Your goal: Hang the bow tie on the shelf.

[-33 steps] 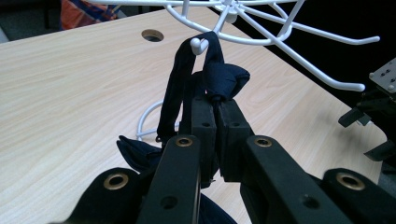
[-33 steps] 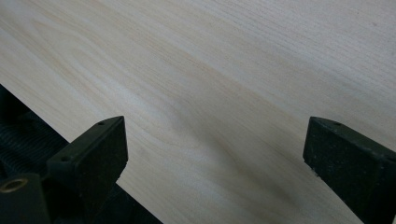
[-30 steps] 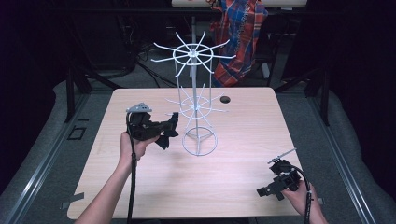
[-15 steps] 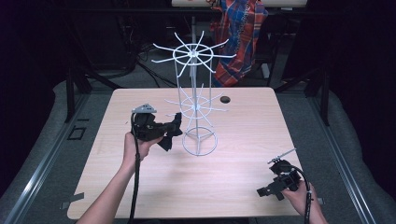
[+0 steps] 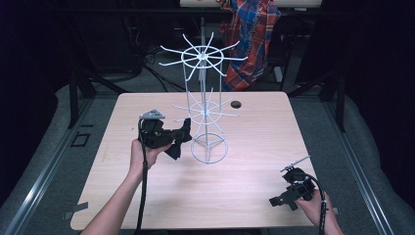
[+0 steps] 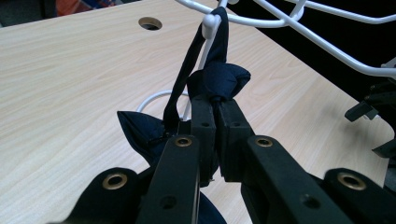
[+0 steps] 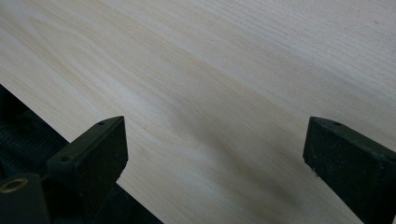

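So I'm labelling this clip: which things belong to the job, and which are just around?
In the job:
left tool, shut on the navy cloth
white wire rack, a cloth loop over one arm tip

Just around:
right tool, open over bare table
plaid cloth behind the table

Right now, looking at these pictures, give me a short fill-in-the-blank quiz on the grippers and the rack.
1. The left gripper is shut on a dark ____.
2. The pouch's strap loops over a prong of the white wire ____.
3. The right gripper's jaws stand ____ above the table.

Missing words: pouch; rack; open
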`<act>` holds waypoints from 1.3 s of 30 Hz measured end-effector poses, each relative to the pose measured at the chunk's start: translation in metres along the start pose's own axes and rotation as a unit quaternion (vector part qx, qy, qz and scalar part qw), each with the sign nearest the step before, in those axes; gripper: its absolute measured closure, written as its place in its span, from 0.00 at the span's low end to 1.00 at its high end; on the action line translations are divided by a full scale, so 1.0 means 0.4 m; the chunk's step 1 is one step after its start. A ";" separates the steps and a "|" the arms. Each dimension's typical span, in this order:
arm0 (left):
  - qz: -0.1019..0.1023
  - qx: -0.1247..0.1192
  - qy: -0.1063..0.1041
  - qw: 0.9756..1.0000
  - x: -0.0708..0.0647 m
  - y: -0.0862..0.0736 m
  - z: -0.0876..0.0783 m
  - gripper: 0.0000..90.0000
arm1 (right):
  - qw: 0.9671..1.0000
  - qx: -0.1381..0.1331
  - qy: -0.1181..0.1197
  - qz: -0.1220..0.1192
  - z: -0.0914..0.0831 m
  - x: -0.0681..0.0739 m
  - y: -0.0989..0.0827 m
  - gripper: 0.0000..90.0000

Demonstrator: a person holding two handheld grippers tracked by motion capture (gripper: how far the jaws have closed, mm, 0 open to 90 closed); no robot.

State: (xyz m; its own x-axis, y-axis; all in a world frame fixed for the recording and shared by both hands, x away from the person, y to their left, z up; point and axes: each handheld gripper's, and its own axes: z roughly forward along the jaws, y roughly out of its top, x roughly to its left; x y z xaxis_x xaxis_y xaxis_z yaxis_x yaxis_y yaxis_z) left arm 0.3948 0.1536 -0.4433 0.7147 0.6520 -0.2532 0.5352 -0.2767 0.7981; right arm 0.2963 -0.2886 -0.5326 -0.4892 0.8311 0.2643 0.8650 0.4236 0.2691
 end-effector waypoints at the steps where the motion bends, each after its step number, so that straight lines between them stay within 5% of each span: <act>1: 0.000 0.000 0.000 1.000 0.000 -0.001 0.001 0.96 | 1.000 0.003 0.000 -0.003 -0.001 -0.001 0.001 0.07; 18: -0.011 0.015 -0.001 1.000 -0.003 -0.013 0.025 0.85 | 1.000 0.002 0.001 0.000 0.001 0.000 -0.001 0.07; 30: -0.016 0.030 0.028 0.999 -0.006 -0.013 0.017 0.46 | 1.000 0.001 0.006 -0.002 0.000 0.001 -0.001 0.07; 39: -0.006 0.037 0.045 0.998 0.001 -0.027 -0.008 0.26 | 1.000 0.000 0.006 -0.004 -0.001 0.001 -0.002 0.07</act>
State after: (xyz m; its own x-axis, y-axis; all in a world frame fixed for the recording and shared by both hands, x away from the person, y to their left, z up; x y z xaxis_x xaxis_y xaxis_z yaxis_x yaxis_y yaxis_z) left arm 0.3880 0.1592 -0.4502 0.6656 0.7162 -0.2097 0.5778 -0.3167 0.7523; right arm 0.2952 -0.2886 -0.5322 -0.4967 0.8235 0.2742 0.8615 0.4294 0.2709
